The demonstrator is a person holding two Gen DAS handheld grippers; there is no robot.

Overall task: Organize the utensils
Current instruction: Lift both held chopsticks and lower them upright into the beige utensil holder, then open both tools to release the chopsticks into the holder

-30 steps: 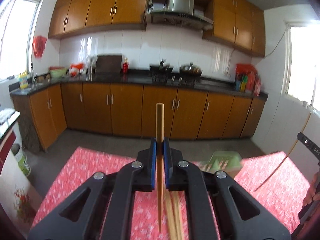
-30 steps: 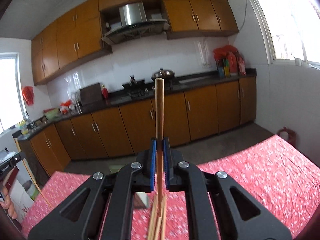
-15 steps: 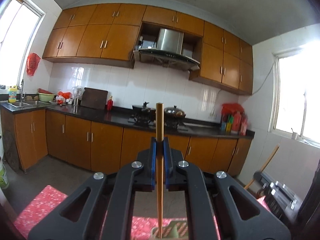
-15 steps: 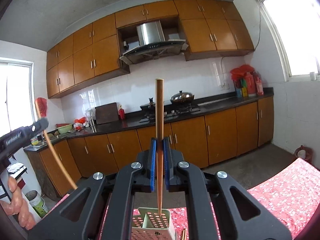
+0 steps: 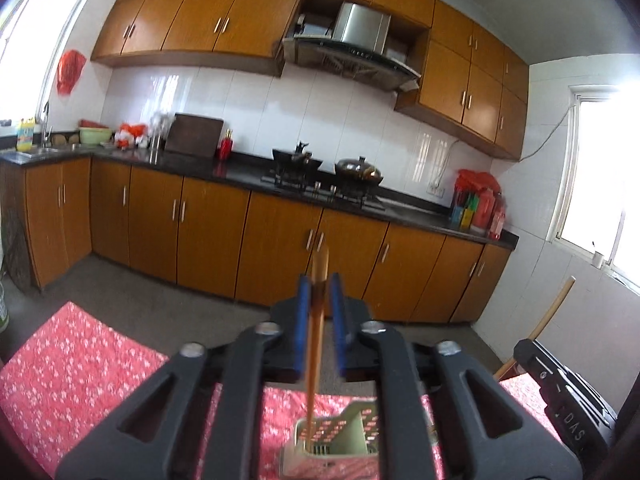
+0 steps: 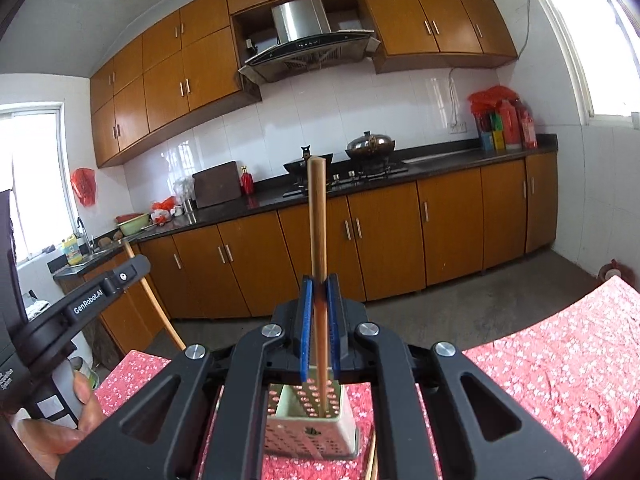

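Observation:
A pale green perforated utensil holder stands on the red floral tablecloth. My left gripper has its jaws slightly parted around a wooden chopstick that is blurred and points down into the holder. My right gripper is shut on another wooden chopstick, upright, with its lower tip inside the holder. The left gripper with its chopstick also shows at the left of the right wrist view.
More chopsticks lie on the cloth beside the holder. The right gripper's body and chopstick top show at the right of the left wrist view. Kitchen cabinets and floor lie beyond the table.
Both grippers tilted down over the holder. The left jaws have parted and its chopstick has slid down towards the holder. The right chopstick's tip has gone lower into the holder.

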